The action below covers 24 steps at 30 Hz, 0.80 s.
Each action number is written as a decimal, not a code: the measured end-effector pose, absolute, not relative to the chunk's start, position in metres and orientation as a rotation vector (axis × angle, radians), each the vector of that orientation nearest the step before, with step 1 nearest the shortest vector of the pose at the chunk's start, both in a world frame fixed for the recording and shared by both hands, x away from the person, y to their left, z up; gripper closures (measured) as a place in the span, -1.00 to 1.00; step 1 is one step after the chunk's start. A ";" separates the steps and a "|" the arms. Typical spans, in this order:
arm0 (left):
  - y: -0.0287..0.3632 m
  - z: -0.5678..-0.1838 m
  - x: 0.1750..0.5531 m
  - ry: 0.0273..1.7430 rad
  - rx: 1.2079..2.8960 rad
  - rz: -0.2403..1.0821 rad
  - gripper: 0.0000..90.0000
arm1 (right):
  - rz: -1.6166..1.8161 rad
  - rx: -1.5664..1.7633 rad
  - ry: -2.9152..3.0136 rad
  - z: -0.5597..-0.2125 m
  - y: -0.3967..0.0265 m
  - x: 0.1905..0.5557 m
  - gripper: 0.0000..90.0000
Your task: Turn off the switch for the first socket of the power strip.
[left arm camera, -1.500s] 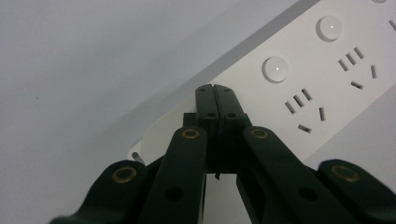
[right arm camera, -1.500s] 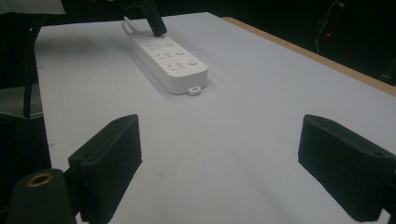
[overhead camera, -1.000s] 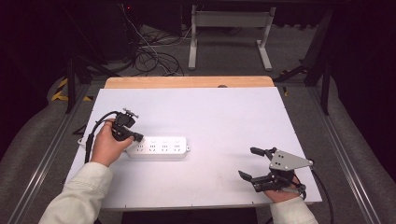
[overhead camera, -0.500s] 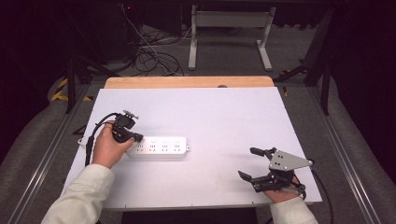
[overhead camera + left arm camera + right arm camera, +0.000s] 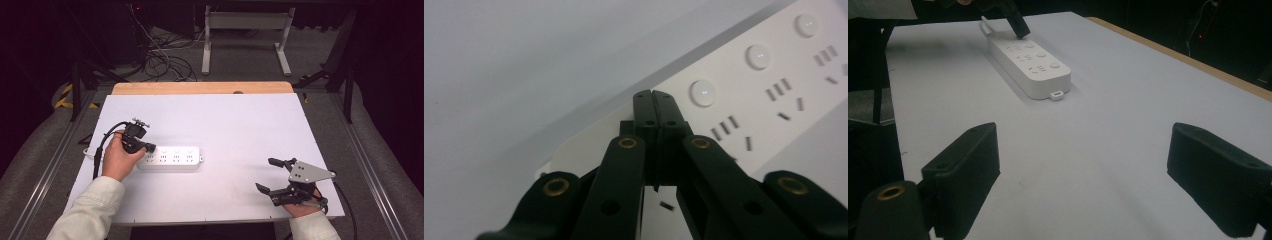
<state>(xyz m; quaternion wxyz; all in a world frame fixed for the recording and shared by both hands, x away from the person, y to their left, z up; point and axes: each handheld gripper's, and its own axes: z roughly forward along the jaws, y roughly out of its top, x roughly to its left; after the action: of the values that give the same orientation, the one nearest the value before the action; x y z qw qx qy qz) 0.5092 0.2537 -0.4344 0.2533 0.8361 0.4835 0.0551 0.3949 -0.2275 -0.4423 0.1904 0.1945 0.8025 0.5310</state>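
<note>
Jaws first: on my left gripper [image 5: 142,146] they are pressed flat together with nothing between them, while on my right gripper [image 5: 274,176] they stand wide apart over bare counter [image 5: 235,120].

From the high view, little has changed over the last second. My left hand [image 5: 117,160] sits where it sat, tips down on the left end of the white strip [image 5: 175,159], and my right hand rests at the near right corner, well apart from it. The strip has not slid or turned. I read that as a press being held rather than a move in progress (a push on a switch, most likely).

From the left gripper view, my closed tips [image 5: 655,107] meet the strip's [image 5: 774,75] top face just beside the nearest of three round buttons [image 5: 703,93]. Whether they rest on that button or on the plastic next to it, I cannot quite tell. If beside it, a small shift toward the button is what the job calls for.

From the right gripper view, my two pads [image 5: 963,175] frame empty counter, and farther off the strip [image 5: 1030,62] lies flat with the left gripper's [image 5: 1020,31] tip planted on its far end. Nothing is held there, so that hand is free to steady the strip if it skids.
</note>
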 end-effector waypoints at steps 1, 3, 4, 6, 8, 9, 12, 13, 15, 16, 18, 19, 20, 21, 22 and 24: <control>0.252 -0.434 0.508 1.314 2.283 0.171 1.00 | 1.492 0.545 2.254 -0.442 -0.228 0.395 -0.69; 0.251 -0.431 0.505 1.300 2.286 0.213 1.00 | 1.491 0.551 2.252 -0.442 -0.228 0.396 -0.69; 0.252 -0.429 0.504 1.295 2.266 0.194 1.00 | 1.493 0.552 2.251 -0.443 -0.228 0.396 -0.69; 0.254 -0.423 0.503 1.278 2.246 0.210 1.00 | 1.491 0.557 2.250 -0.443 -0.229 0.395 -0.69; 0.256 -0.418 0.502 1.267 2.232 0.230 0.99 | 1.494 0.560 2.246 -0.442 -0.229 0.395 -0.69; 0.256 -0.415 0.500 1.269 2.222 0.233 0.99 | 1.494 0.557 2.245 -0.442 -0.229 0.395 -0.69; 0.256 -0.409 0.497 1.244 2.209 0.257 0.82 | 1.491 0.557 2.246 -0.442 -0.229 0.394 -0.69; 0.255 -0.408 0.495 1.240 2.202 0.255 0.80 | 1.491 0.558 2.245 -0.442 -0.229 0.394 -0.69; 0.255 -0.406 0.493 1.226 2.194 0.257 0.75 | 1.491 0.558 2.244 -0.442 -0.229 0.394 -0.69; 0.255 -0.405 0.493 1.218 2.189 0.262 0.73 | 1.490 0.562 2.246 -0.443 -0.229 0.394 -0.69; 0.254 -0.404 0.491 1.207 2.187 0.264 0.66 | 1.490 0.564 2.246 -0.443 -0.229 0.394 -0.69; 0.253 -0.404 0.491 1.203 2.185 0.268 0.61 | 1.492 0.566 2.246 -0.443 -0.229 0.394 -0.69; 0.253 -0.403 0.490 1.192 2.192 0.278 0.54 | 1.493 0.565 2.245 -0.443 -0.230 0.393 -0.69; 0.251 -0.403 0.489 1.193 2.186 0.285 0.47 | 1.493 0.565 2.244 -0.443 -0.230 0.394 -0.69; 0.251 -0.402 0.488 1.179 2.196 0.300 0.38 | 1.492 0.566 2.245 -0.443 -0.230 0.394 -0.69; 0.248 -0.402 0.485 1.164 2.177 0.321 0.23 | 1.493 0.566 2.246 -0.443 -0.229 0.394 -0.69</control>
<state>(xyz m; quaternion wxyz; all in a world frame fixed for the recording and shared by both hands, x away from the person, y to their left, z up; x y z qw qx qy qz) 0.4854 0.2481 -0.4015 0.3202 0.8284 0.4431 0.1222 0.3936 -0.2295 -0.4426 0.1919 0.2015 0.7998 0.5319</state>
